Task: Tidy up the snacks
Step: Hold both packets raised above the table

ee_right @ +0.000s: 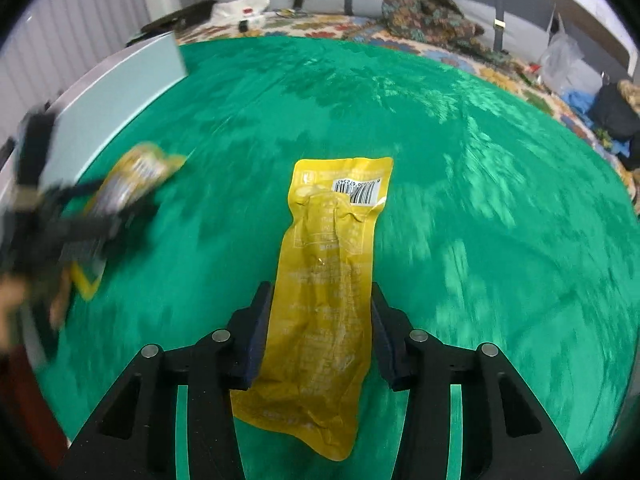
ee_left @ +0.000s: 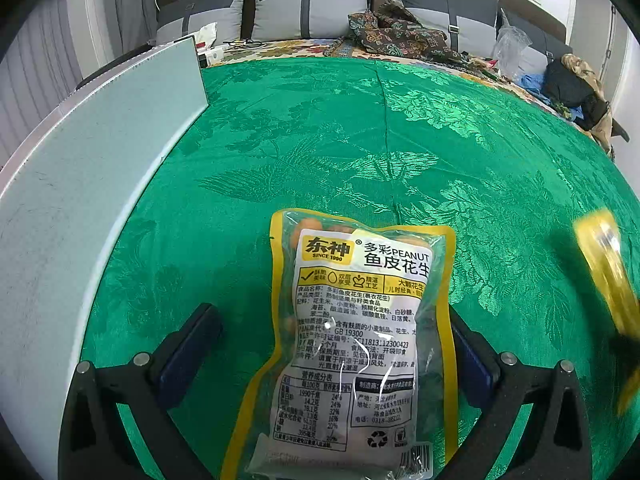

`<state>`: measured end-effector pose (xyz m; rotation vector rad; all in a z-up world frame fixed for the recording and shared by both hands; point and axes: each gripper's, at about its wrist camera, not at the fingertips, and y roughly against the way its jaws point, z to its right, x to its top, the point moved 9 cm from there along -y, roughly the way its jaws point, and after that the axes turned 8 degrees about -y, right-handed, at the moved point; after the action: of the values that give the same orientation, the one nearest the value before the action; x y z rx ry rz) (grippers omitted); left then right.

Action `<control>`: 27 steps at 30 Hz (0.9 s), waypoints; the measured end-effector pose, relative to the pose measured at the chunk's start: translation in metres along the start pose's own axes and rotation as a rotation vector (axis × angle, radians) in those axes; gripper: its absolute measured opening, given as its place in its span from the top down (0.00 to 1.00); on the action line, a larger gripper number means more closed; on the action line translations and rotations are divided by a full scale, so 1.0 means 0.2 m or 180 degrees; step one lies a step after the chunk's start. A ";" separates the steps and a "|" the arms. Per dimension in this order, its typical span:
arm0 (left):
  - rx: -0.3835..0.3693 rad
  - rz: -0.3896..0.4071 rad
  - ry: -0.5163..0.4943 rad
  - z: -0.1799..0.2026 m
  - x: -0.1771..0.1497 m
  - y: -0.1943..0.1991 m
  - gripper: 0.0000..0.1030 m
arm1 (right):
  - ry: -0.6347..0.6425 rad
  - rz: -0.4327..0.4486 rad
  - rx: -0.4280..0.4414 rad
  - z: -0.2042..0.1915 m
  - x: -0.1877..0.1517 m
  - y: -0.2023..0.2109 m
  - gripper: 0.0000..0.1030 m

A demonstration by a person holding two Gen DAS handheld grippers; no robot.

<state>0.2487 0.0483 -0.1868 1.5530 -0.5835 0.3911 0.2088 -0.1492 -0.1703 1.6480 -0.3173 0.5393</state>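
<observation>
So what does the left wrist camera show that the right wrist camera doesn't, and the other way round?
Only the left wrist view shows the printed label of the peanut packet sharply, lying between the left gripper fingers; the right side seems to touch a pad, the left pad stands clear.

Only the right wrist view shows the whole yellow pouch with its barcode, clamped in the right gripper, and a blurred part of a hand at the left edge.

Both show the green tablecloth, the pale board on the left, the cushions behind, and each other's packet as a blur.
</observation>
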 end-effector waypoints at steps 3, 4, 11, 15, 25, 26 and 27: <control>0.0000 0.0000 0.0000 0.00 0.00 0.00 0.00 | 0.0030 0.0118 -0.0038 -0.01 -0.15 0.05 0.53; 0.0000 0.0001 0.0000 0.00 0.00 0.00 0.00 | 0.0035 0.0132 -0.0050 -0.01 -0.17 0.05 0.53; 0.0000 0.0001 0.0000 0.00 0.00 0.00 0.00 | -0.0141 0.0335 -0.0226 0.03 -0.21 0.02 0.24; 0.0000 0.0001 0.0000 0.00 0.00 0.00 0.00 | -0.0225 0.0311 -0.0222 0.06 -0.20 0.01 0.18; 0.0001 0.0002 -0.0001 0.00 0.00 0.00 0.00 | -0.0260 0.0312 -0.0219 0.06 -0.22 0.01 0.17; 0.0001 0.0001 0.0000 0.00 0.00 0.00 0.00 | -0.0260 0.0312 -0.0219 0.06 -0.22 0.01 0.17; 0.0001 0.0002 0.0000 0.00 0.00 0.00 0.00 | -0.0261 0.0312 -0.0219 0.06 -0.21 0.01 0.17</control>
<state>0.2485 0.0479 -0.1868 1.5532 -0.5839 0.3915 0.1738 -0.1662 -0.1926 1.5966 -0.4741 0.5295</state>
